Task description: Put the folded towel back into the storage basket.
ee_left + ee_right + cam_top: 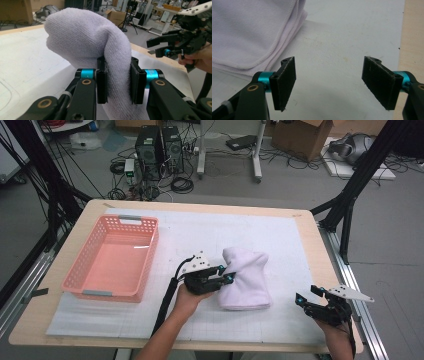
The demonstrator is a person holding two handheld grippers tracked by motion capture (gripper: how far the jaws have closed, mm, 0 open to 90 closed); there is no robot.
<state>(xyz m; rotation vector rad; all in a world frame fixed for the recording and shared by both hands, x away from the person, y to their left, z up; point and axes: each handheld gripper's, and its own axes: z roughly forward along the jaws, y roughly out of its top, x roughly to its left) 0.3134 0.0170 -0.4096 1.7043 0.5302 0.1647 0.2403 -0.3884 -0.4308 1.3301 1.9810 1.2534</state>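
Towel (245, 280), pale lilac terry, folded into a thick pad, lies on the white mat (280, 240) near the middle of the desk (305, 220), a little toward the person's edge. Pink basket (112, 257) stands well apart, toward the left edge, nothing visible in it.

Left gripper (222, 279) is pinching a raised fold of the towel on its left side; in the left gripper view the cloth bulges out above and below the black pads (136, 83) and humps up beyond them. Right gripper (312, 304) hovers near the front right corner, jaws spread wide, nothing between them; stitched corner layers of the towel lie just beyond its left jaw.

Handling, judged: light, soft, wholly limp; layers will sag and slide apart if lifted from one point (grip is sure enough, terry is not slippery). Best hold is through all the stacked hems at a corner, one gripper per end. Not fragile.
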